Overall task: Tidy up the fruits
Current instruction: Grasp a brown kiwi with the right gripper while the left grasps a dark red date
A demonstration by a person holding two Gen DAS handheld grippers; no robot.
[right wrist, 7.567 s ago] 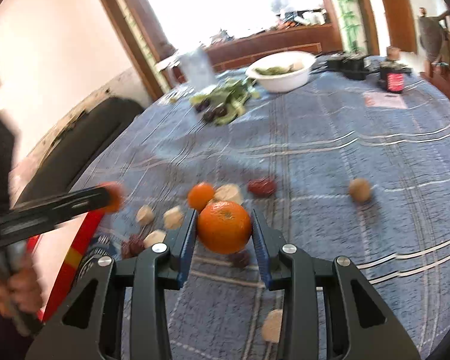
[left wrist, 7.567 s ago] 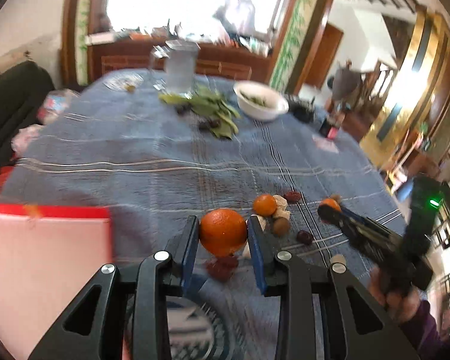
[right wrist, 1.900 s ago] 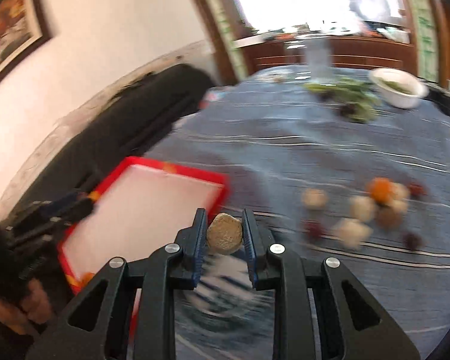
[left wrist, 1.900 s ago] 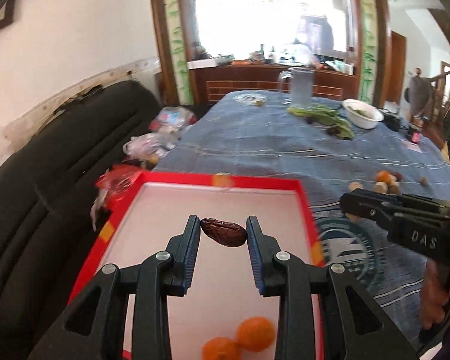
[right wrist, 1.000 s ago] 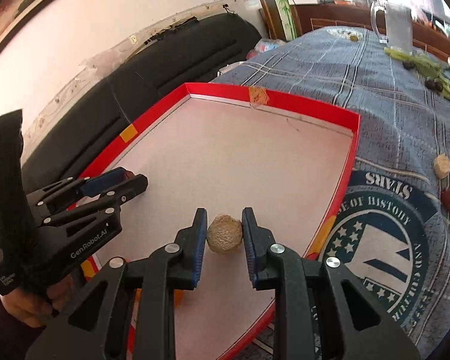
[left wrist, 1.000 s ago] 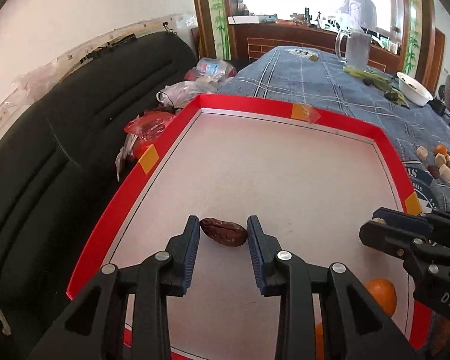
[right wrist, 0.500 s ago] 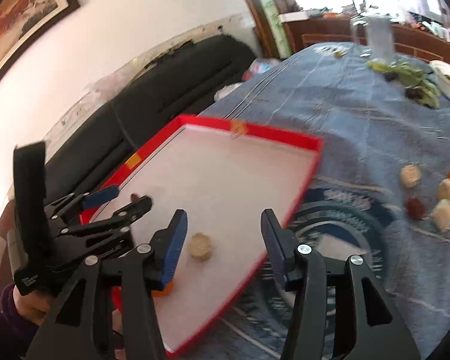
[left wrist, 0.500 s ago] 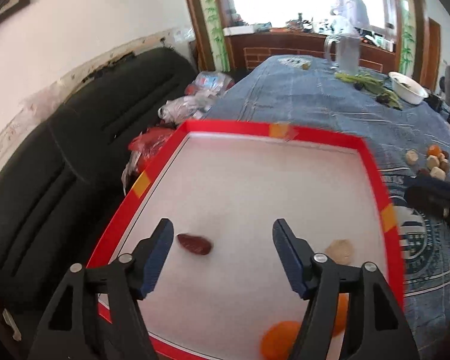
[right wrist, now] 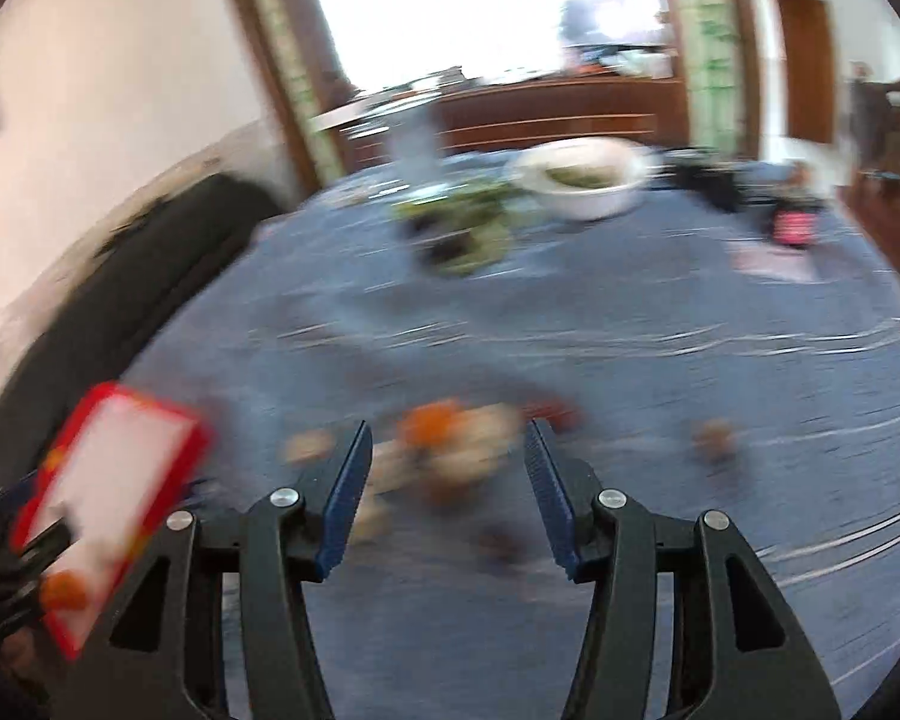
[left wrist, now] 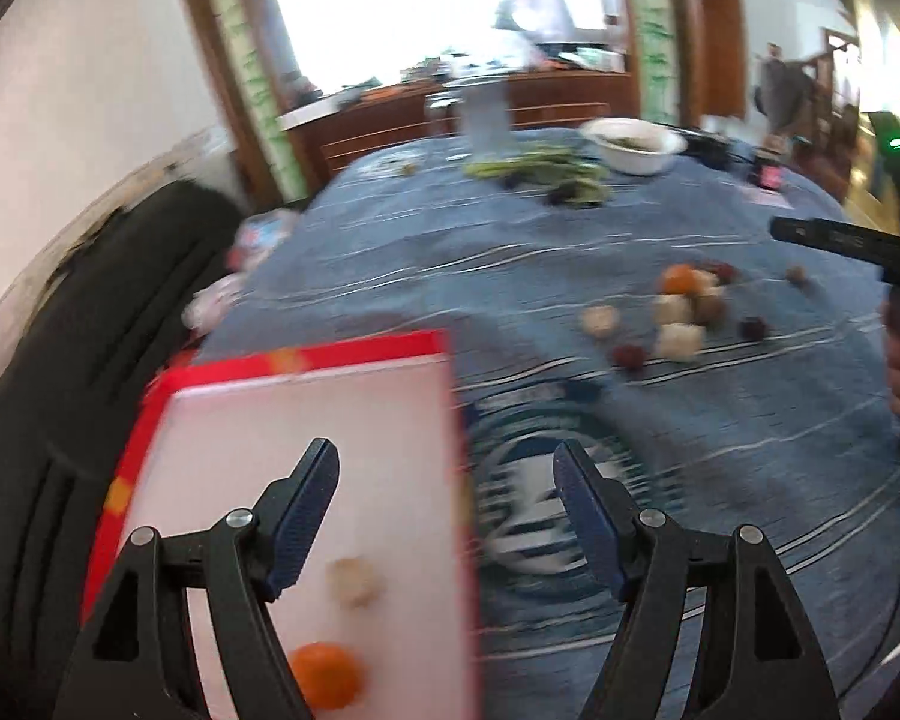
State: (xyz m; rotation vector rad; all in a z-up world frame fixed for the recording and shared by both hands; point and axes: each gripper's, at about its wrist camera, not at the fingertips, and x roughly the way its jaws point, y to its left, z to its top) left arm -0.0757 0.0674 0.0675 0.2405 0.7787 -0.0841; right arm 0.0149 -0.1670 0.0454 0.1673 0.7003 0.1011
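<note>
A: Item one, left gripper [left wrist: 447, 498]. State?

B: Jaws parted and opening wider, nothing between them. It hangs over the right edge of the red-rimmed tray [left wrist: 354, 354], lower centre of the left wrist view.

A: Item two, right gripper [right wrist: 444, 468]?

B: Jaws apart, empty. In the right wrist view they frame the cluster of loose fruits [right wrist: 450, 444] at centre frame, though whether they are near it I cannot tell; the picture is badly smeared.

A: Tray contents?

B: One orange [left wrist: 327, 675] at lower left of the left wrist view, one pale round fruit [left wrist: 354, 582] just above it. More may lie out of view.

A: Outstanding stock?

B: On the blue tablecloth [left wrist: 510, 276], right of centre in the left wrist view: a small orange [left wrist: 678, 279], pale lumps, dark red pieces, one stray brown piece further right. Well apart from the tray.

A: Handling advice for the next pick?

B: My judgement: slow the approach, choose an outlying piece rather than the packed middle, straddle it fully before closing. Small round pieces will likely roll if nudged. Send each gripper to a different side of the cluster.
</note>
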